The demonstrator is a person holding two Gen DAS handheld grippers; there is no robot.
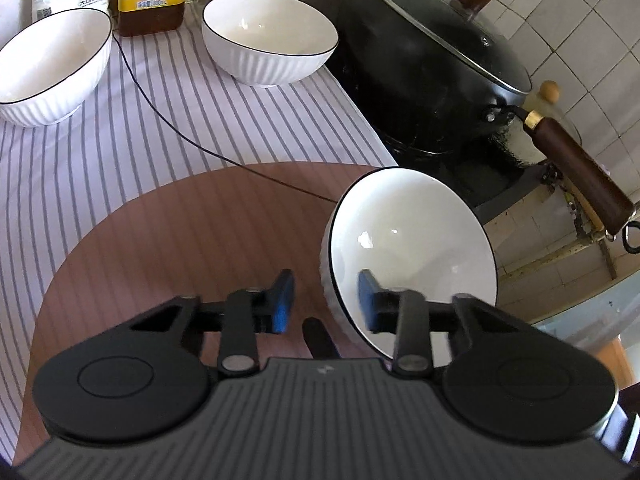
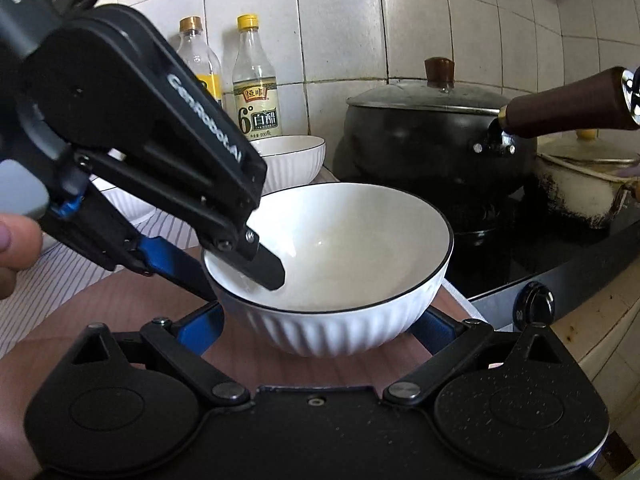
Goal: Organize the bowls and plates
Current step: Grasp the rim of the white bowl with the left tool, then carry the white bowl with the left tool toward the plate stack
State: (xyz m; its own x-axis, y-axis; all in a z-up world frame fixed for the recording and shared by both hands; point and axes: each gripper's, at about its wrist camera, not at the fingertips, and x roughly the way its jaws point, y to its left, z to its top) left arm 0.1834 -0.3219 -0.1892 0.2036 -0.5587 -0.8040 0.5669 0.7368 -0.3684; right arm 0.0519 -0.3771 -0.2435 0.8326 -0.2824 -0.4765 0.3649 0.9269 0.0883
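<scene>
Three bowls: one (image 2: 332, 264) beside the wok (image 2: 436, 140), two behind it.
Left hand-held gripper (image 2: 244, 276): pinching that bowl's rim.
Right hand-held gripper (image 2: 320, 328): wide, straddling it.

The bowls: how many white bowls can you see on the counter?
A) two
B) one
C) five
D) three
D: the left wrist view shows one bowl at far left, one by the bottles, and a near bowl on the brown mat.
</scene>
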